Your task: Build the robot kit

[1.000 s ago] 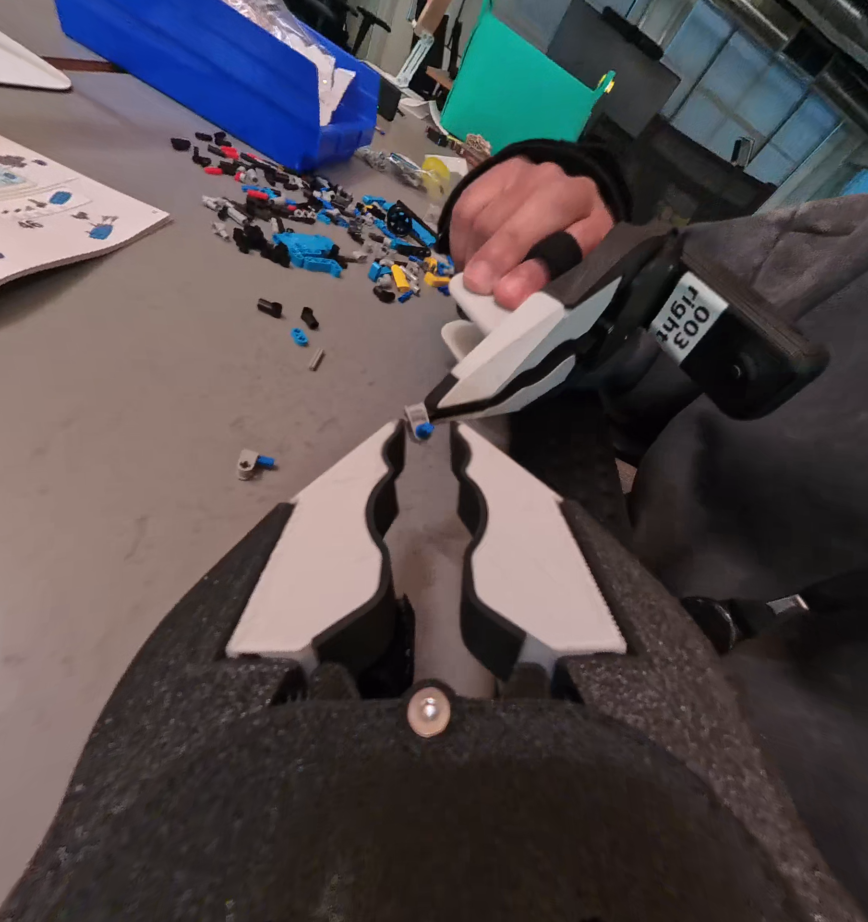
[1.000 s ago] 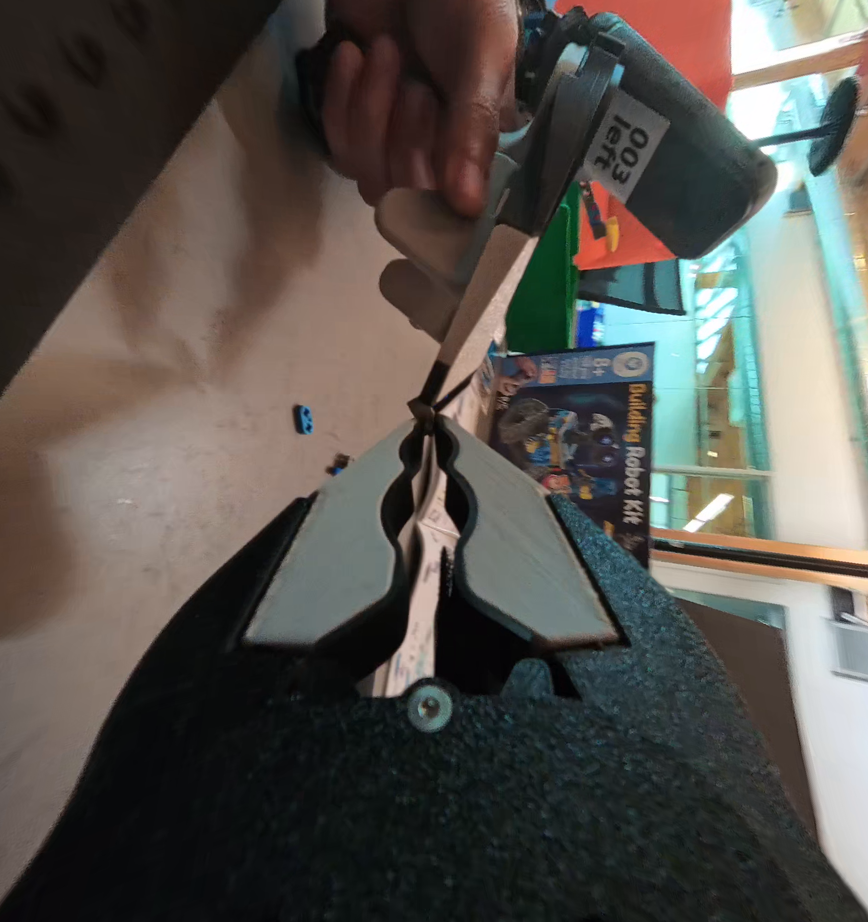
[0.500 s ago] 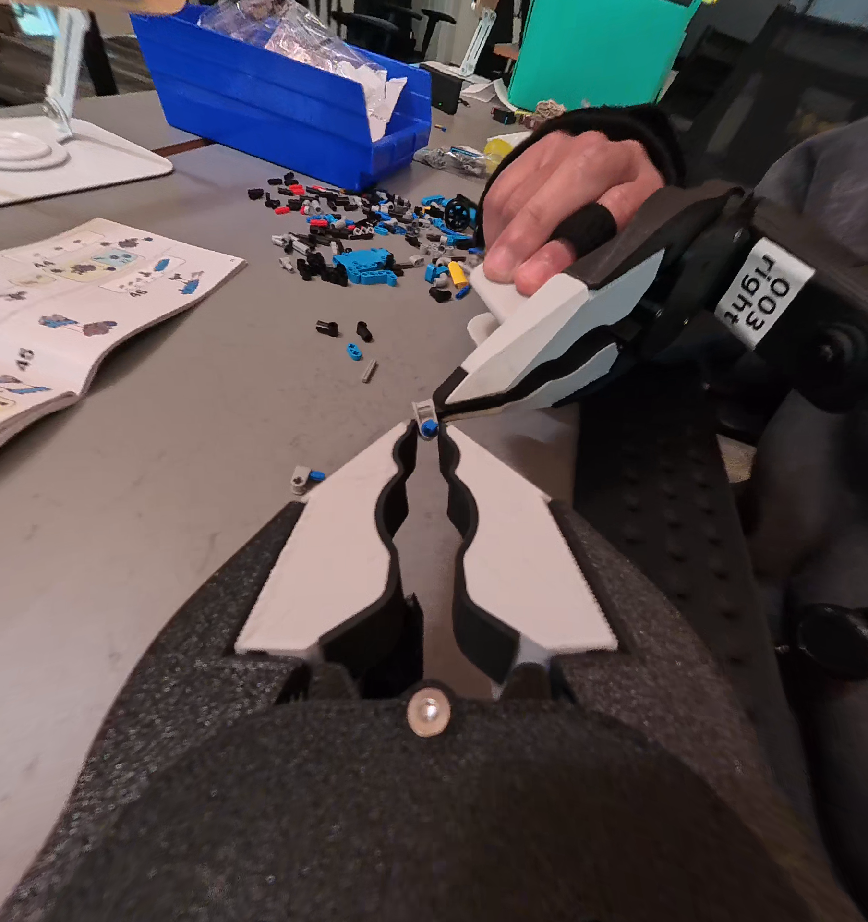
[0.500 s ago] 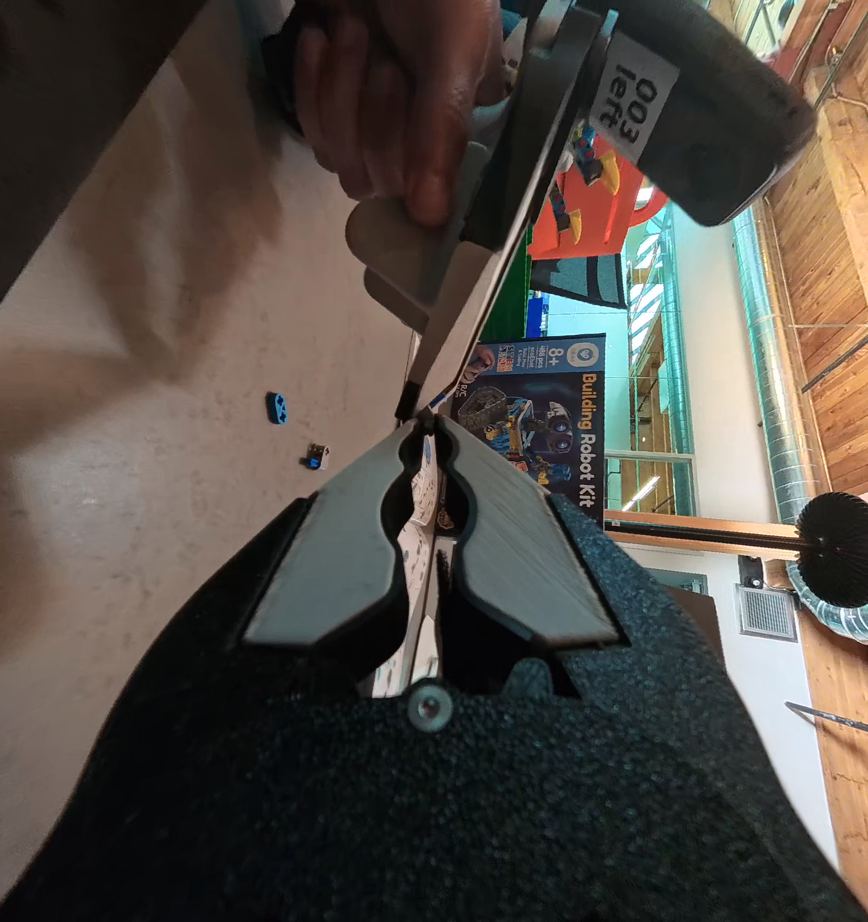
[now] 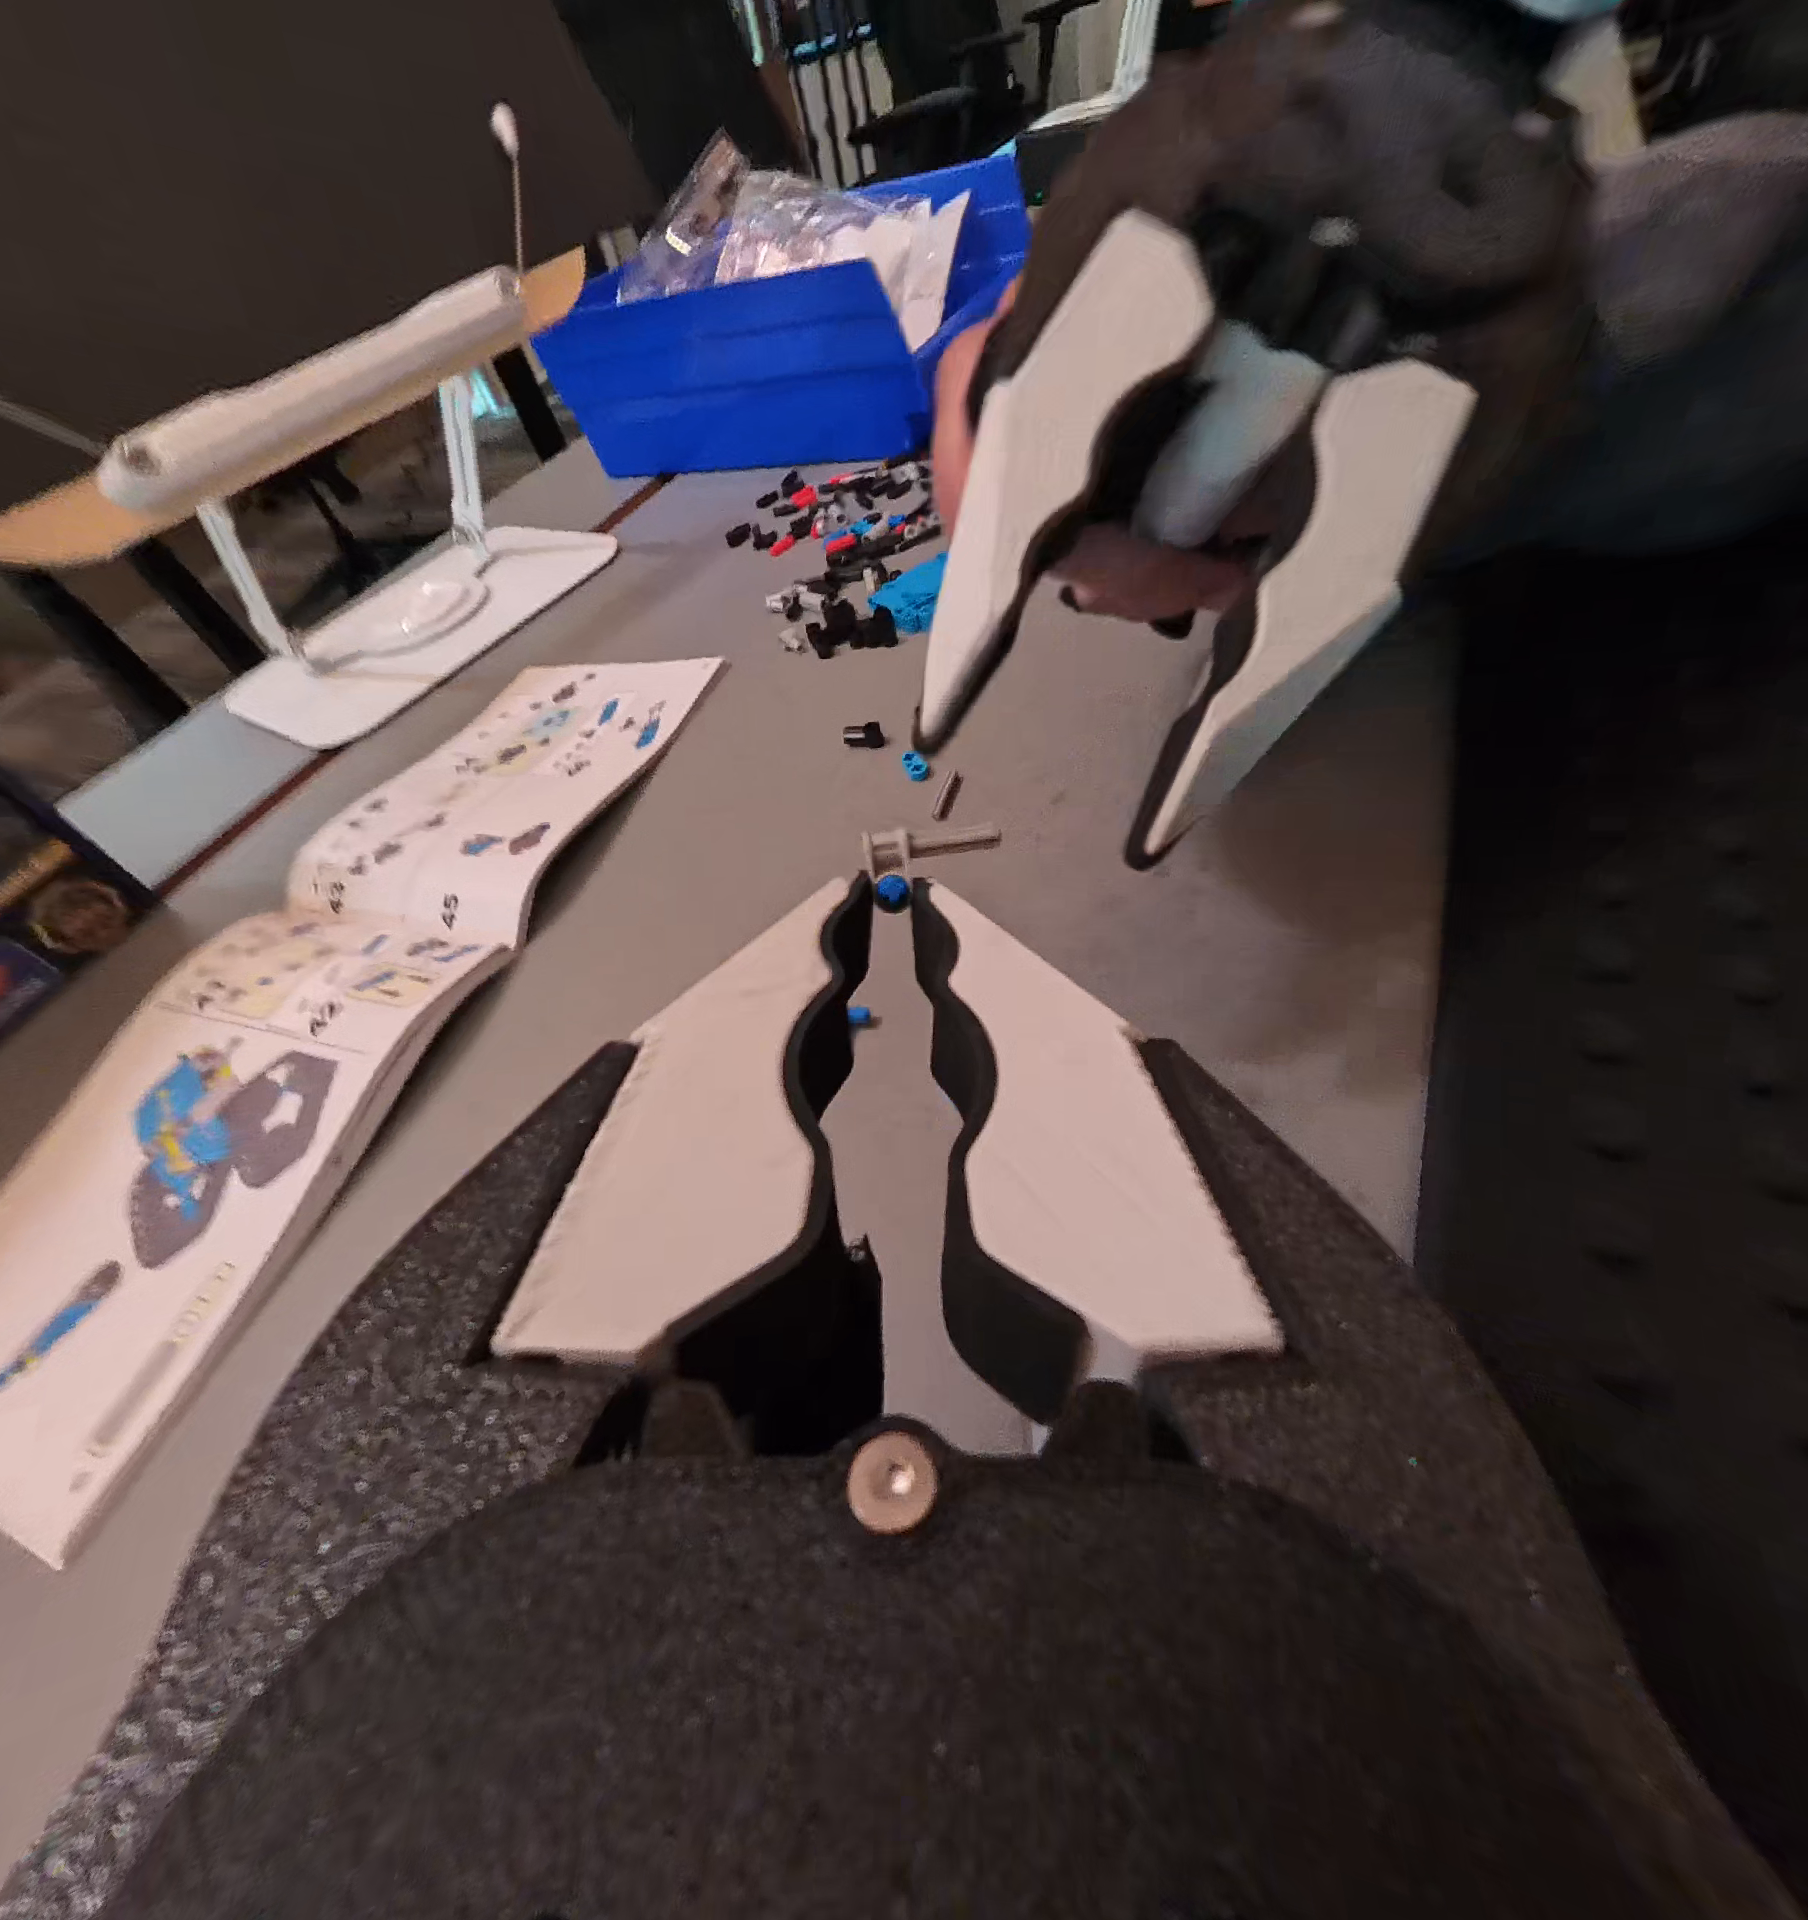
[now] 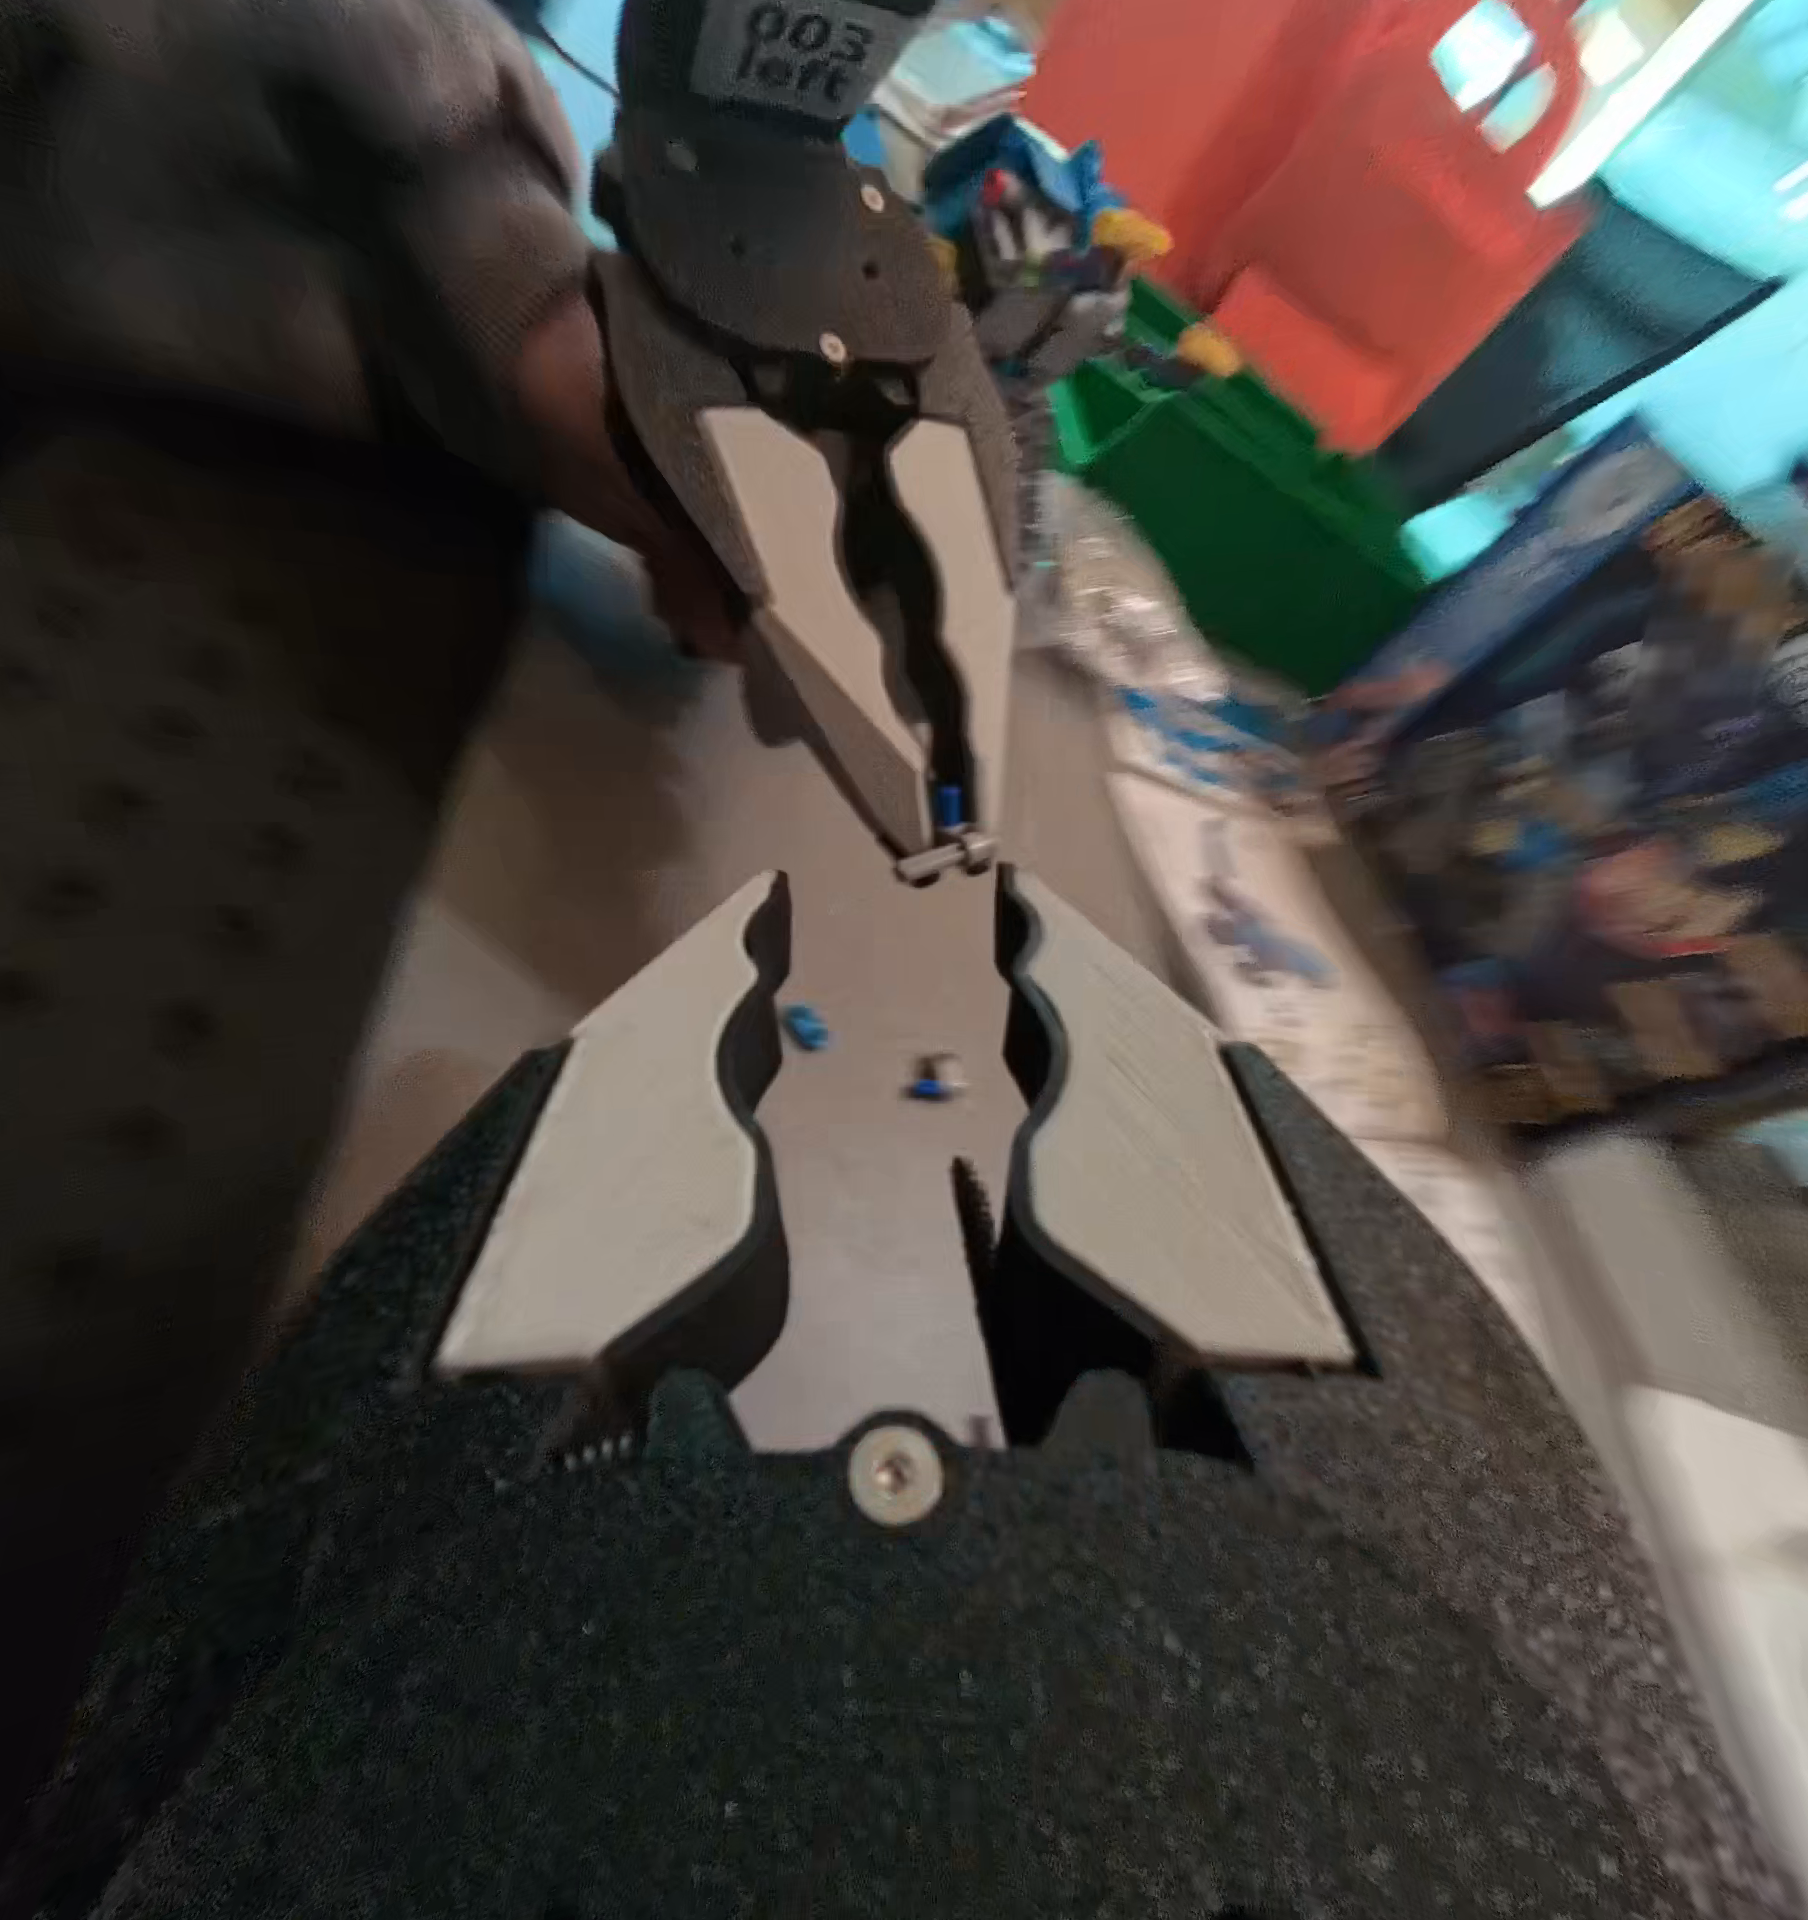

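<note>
Between the tips of the left claw [image 5: 887, 889] sits a small assembly [image 5: 905, 854]: a blue pin pinched at the tips, carrying a light grey connector with a short grey axle jutting out to the right; the two fingers are nearly closed, with only the pin's width between them. Seen from the right wrist view, the same assembly [image 6: 944, 854] hangs at the end of the left claw [image 6: 950, 831], the grey axle lying crosswise and the blue pin running up between the fingers. The right claw [image 6: 889, 888] is spread wide and holds nothing, its tips just short of the assembly on either side; in the left wrist view it [image 5: 1030, 795] hovers over the grey surface [image 5: 671, 852], blurred, with a hand [image 5: 1139, 577] partly visible behind it. Near its left fingertip lie a small blue piece [image 5: 916, 766], a black piece [image 5: 862, 736] and a short dark pin [image 5: 947, 793]. Farther back is a scatter of loose parts [image 5: 848, 561] in black, red, grey and blue, just before a blue bin [image 5: 734, 364] holding clear plastic bags. An open instruction booklet [image 5: 287, 987] lies to the left, with a white desk lamp [image 5: 380, 436] beyond it. Two tiny blue pieces [image 6: 806, 1029] rest on the surface under the right claw
</note>
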The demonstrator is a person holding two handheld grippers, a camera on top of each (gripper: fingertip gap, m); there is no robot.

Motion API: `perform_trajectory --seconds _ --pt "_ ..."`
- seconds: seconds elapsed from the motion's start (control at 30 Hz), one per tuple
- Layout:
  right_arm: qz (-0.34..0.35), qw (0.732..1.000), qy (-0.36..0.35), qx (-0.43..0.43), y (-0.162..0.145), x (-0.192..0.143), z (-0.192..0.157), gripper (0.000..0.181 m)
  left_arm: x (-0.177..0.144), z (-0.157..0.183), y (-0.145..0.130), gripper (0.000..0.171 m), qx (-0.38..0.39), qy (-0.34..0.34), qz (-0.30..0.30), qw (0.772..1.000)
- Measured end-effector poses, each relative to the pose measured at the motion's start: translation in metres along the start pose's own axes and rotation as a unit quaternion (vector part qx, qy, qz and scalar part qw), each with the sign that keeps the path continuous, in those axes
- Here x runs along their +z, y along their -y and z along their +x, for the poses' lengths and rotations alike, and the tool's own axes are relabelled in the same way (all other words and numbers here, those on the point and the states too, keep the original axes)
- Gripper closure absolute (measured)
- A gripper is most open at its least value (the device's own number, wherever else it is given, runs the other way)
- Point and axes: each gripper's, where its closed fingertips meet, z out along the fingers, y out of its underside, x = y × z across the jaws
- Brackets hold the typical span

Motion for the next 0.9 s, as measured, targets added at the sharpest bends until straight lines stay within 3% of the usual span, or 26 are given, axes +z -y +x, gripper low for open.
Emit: perform_trajectory --seconds 0.07,0.23,0.57,0.9 --pt "0.013 0.997 0.057 0.057 -0.002 -0.004 -0.006 0.143 0.002 0.011 -0.001 0.165 0.038 -0.014 -0.004 0.999" --pt "0.003 0.991 0.110 0.075 -0.013 -0.009 -0.019 0.145 0.008 0.033 -0.010 0.165 0.102 -0.042 -0.030 0.993" --pt "-0.034 0.988 0.144 0.036 -0.022 -0.004 -0.042 0.156 0.011 0.050 -0.019 0.165 0.091 -0.094 -0.050 0.990" --pt "-0.052 0.985 0.160 0.044 -0.028 -0.003 -0.047 0.156 0.013 0.053 -0.026 0.165 0.097 -0.100 -0.069 0.988"
